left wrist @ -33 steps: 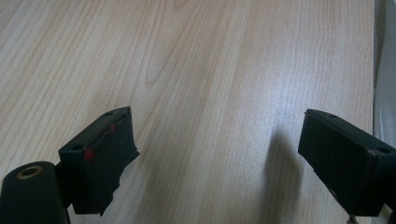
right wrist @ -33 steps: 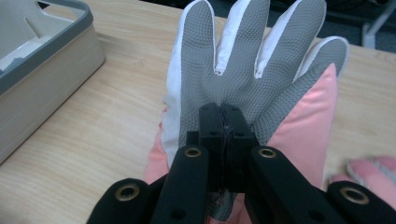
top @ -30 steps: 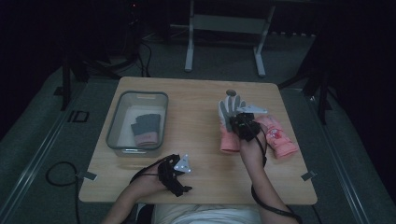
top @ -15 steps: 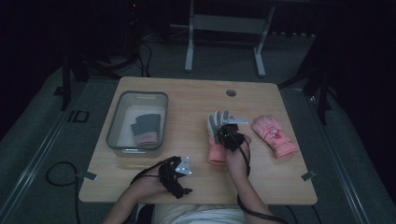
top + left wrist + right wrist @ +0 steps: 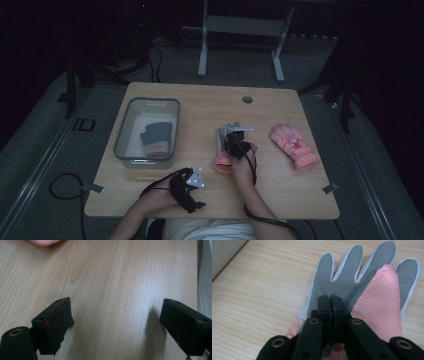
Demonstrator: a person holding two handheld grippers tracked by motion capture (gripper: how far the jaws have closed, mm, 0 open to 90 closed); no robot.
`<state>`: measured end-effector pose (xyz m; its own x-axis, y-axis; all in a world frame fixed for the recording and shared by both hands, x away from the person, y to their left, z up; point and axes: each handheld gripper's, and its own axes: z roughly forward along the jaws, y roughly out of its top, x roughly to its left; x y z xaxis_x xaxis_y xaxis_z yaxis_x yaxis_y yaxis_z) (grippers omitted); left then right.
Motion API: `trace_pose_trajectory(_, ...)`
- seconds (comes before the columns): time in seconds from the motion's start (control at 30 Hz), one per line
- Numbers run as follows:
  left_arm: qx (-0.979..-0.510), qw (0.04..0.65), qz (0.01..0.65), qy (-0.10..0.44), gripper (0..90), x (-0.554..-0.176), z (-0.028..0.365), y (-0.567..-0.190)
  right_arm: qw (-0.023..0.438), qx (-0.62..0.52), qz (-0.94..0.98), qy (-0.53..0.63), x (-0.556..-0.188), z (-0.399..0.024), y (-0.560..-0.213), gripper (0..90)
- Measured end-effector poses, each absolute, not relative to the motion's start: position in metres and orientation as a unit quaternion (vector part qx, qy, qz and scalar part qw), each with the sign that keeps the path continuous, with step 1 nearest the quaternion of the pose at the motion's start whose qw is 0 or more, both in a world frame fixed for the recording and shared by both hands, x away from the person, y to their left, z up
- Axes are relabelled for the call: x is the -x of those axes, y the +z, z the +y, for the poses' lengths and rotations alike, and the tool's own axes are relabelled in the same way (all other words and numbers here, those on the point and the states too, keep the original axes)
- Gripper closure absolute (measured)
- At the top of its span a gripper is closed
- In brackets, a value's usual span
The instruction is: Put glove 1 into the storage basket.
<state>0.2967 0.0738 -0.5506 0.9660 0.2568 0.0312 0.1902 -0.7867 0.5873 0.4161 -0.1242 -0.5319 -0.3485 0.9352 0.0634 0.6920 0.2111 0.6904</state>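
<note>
Grey-and-pink glove (image 5: 226,147) lies mid-surface, pinched by the right hand-held gripper (image 5: 237,146). The left hand-held gripper (image 5: 192,186) rests near, jaws apart and empty.

L gripper (image 5: 192,186) rests low w/ jaws wide apart; R gripper (image 5: 239,145) jaws pinched together.

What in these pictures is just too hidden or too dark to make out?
- Pink-and-grey glove: its cuff is hidden behind the right gripper in the right gripper view.
- Glove in the bin: too small and dim in the high view to tell its palm pattern.
- Bin: cut off by the right edge in the left gripper view.
- Floor beyond the table: lost in darkness, high view.
</note>
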Motion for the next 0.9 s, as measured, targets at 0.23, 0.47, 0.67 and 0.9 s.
trace_pose_trajectory(0.23,-0.943,0.308,0.117,0.053,10.5,-0.297,0.074,-0.55,0.184,-0.524,0.765,0.327,-0.419,-0.126,-0.533,85.3)
trace_pose_trajectory(0.47,-0.94,0.315,0.119,0.046,10.5,-0.297,0.077,-0.551,0.17,-0.492,0.779,0.35,-0.412,-0.132,-0.519,71.0)
trace_pose_trajectory(0.67,-0.941,0.313,0.12,0.047,10.5,-0.297,0.077,-0.551,0.185,-0.481,0.763,0.39,-0.403,-0.15,-0.491,63.2)
trace_pose_trajectory(0.9,-0.94,0.316,0.12,0.045,10.5,-0.297,0.079,-0.551,0.22,-0.443,0.773,0.397,-0.403,-0.193,-0.464,57.7)
